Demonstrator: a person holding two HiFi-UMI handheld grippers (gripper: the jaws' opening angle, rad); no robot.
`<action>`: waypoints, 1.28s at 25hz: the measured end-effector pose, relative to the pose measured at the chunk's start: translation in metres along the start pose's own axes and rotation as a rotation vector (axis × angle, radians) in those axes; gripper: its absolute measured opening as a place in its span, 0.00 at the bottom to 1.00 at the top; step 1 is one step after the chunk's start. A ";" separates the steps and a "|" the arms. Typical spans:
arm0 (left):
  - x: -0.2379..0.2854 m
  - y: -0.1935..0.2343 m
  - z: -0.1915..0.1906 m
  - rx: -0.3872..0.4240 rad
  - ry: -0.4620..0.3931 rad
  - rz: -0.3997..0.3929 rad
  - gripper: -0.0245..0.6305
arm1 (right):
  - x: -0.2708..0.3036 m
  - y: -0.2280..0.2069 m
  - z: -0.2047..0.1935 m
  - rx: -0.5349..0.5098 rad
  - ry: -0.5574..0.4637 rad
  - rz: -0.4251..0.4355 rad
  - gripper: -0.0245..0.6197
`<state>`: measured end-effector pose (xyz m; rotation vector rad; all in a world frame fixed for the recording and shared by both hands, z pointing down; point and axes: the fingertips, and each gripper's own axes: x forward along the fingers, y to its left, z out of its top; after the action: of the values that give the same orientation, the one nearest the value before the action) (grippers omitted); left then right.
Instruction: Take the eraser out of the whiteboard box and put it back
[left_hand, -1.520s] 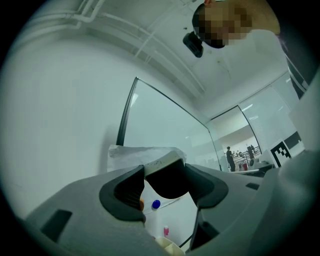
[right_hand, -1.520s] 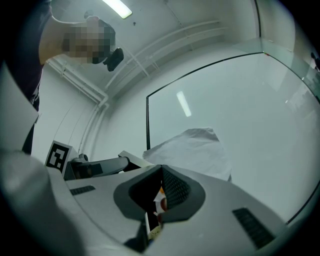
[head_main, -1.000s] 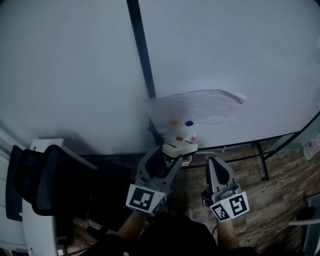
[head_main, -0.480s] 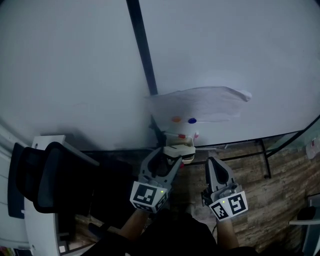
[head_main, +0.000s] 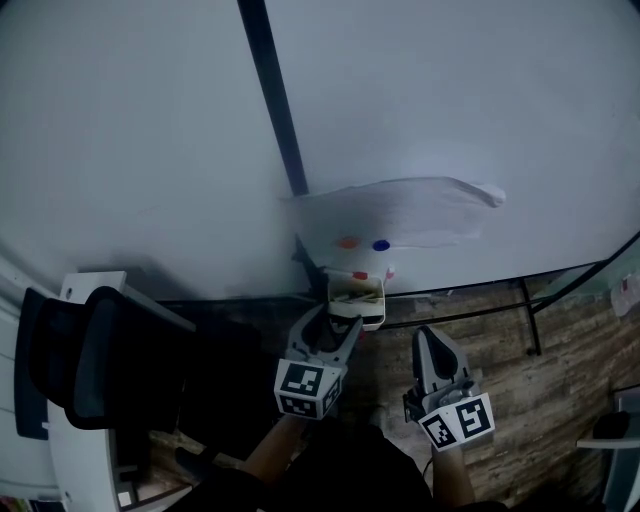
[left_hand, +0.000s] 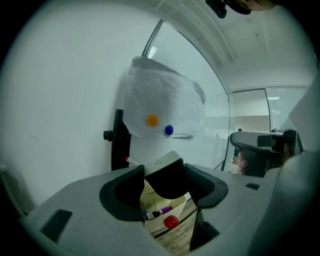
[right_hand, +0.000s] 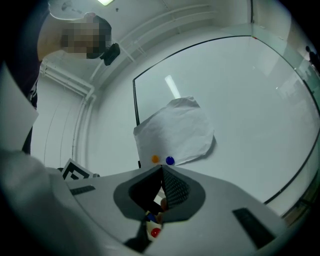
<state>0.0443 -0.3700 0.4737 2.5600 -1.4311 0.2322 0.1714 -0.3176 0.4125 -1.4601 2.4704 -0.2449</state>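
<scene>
The whiteboard (head_main: 450, 100) fills most of your view, with a paper sheet (head_main: 400, 215) pinned low on it. The box (head_main: 375, 305) hangs at the board's bottom edge, just under the sheet. Your left tongs (head_main: 336, 324) pinch the eraser (left_hand: 170, 181) right at the box's open top. Your right tongs (right_hand: 161, 175) are pressed together, holding nothing, near the box.

Cream-topped dark eraser (left_hand: 167, 179) hangs just outside the open cream whiteboard box (left_hand: 180, 202).

The whiteboard (head_main: 450, 100) carries a cream box (head_main: 356, 299) and a paper sheet (head_main: 410, 212) pinned by two magnets (head_main: 380, 245).
</scene>
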 end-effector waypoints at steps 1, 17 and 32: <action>0.003 0.001 -0.005 0.002 0.016 0.008 0.42 | -0.001 -0.002 -0.001 0.000 0.004 -0.005 0.04; 0.027 0.004 -0.036 0.038 0.119 0.049 0.42 | -0.016 -0.017 -0.002 -0.006 0.013 -0.046 0.04; 0.016 -0.004 -0.001 0.006 0.025 -0.014 0.42 | -0.006 -0.008 0.001 -0.008 0.004 -0.017 0.04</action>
<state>0.0554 -0.3808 0.4779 2.5618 -1.4047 0.2656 0.1808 -0.3161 0.4148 -1.4854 2.4661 -0.2424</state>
